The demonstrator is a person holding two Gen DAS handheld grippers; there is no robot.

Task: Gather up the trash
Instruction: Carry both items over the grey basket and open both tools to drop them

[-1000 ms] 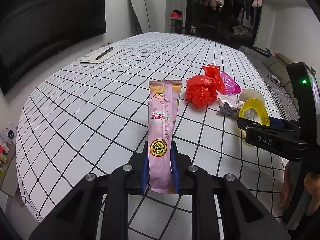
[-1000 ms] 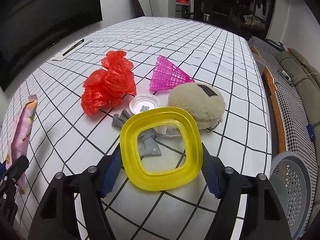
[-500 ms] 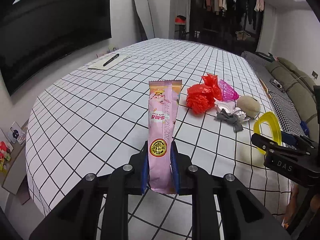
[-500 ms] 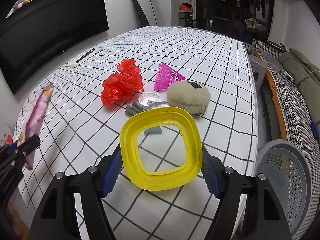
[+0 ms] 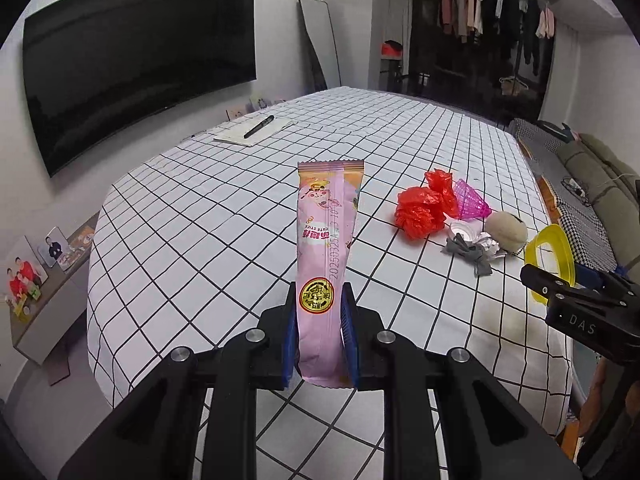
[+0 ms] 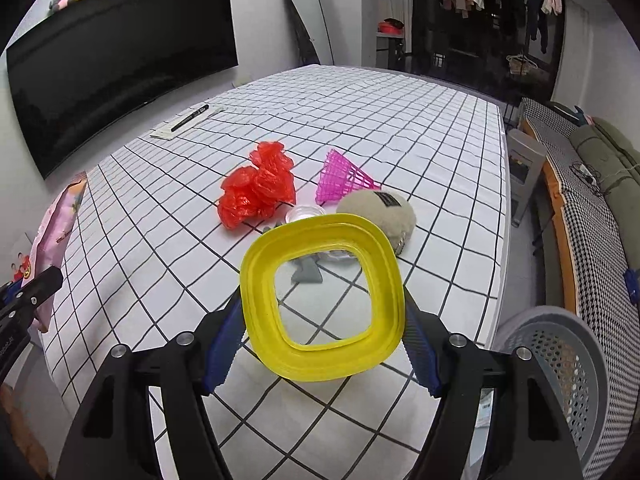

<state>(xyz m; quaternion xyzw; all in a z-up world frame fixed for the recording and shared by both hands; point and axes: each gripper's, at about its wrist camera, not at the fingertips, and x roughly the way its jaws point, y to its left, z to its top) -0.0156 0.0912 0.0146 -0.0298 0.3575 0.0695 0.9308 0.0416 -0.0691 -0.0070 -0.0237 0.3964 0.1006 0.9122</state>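
Observation:
My left gripper (image 5: 320,336) is shut on a long pink snack wrapper (image 5: 326,248), which stands upright above the checked table. My right gripper (image 6: 322,340) is shut on a yellow square plastic ring (image 6: 322,306), its blue pads pressing both sides. On the table lie a crumpled red plastic bag (image 6: 256,194), a pink shuttlecock (image 6: 340,178), a small clear lid (image 6: 305,213), a grey scrap (image 6: 307,272) and a beige fuzzy pouch (image 6: 380,212). In the left wrist view the ring (image 5: 550,254) and right gripper (image 5: 576,292) show at the right edge.
A grey perforated basket (image 6: 560,364) stands on the floor off the table's right edge. A notepad with a black pen (image 6: 190,118) lies at the far left of the table (image 6: 400,120). A big dark screen hangs on the left wall; a sofa runs along the right.
Both grippers have risen and pulled back from the table with their loads, so the trash pile looks smaller and farther. The basket shows more fully.

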